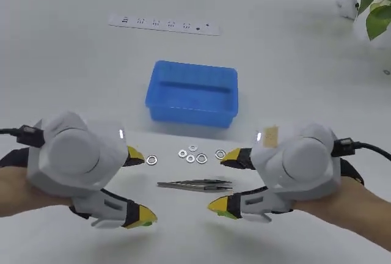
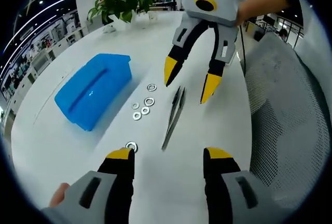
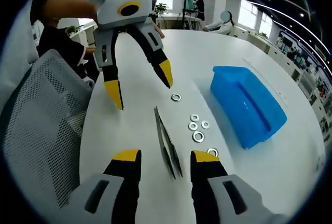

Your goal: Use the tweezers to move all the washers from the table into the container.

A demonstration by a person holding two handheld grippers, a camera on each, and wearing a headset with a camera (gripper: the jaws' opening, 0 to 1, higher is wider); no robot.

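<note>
Slim metal tweezers [image 1: 195, 184] lie flat on the white table [image 1: 73, 68], between my two grippers. My left gripper [image 1: 141, 186] stands open just left of them, my right gripper [image 1: 221, 183] open just right; neither touches them. Several steel washers [image 1: 201, 158] lie scattered just beyond the tweezers, one apart [image 1: 151, 161] near the left gripper's upper fingertip. The blue container [image 1: 192, 93] sits behind the washers. In the left gripper view the tweezers [image 2: 174, 112] lie ahead of my open left gripper [image 2: 169, 156]. In the right gripper view the tweezers [image 3: 167, 143] reach between the jaws of my open right gripper [image 3: 166, 157].
A white power strip [image 1: 164, 24] lies at the table's far side. A potted plant [image 1: 369, 1] stands at the far right corner. A grey mesh chair [image 2: 275, 105] stands beside the table.
</note>
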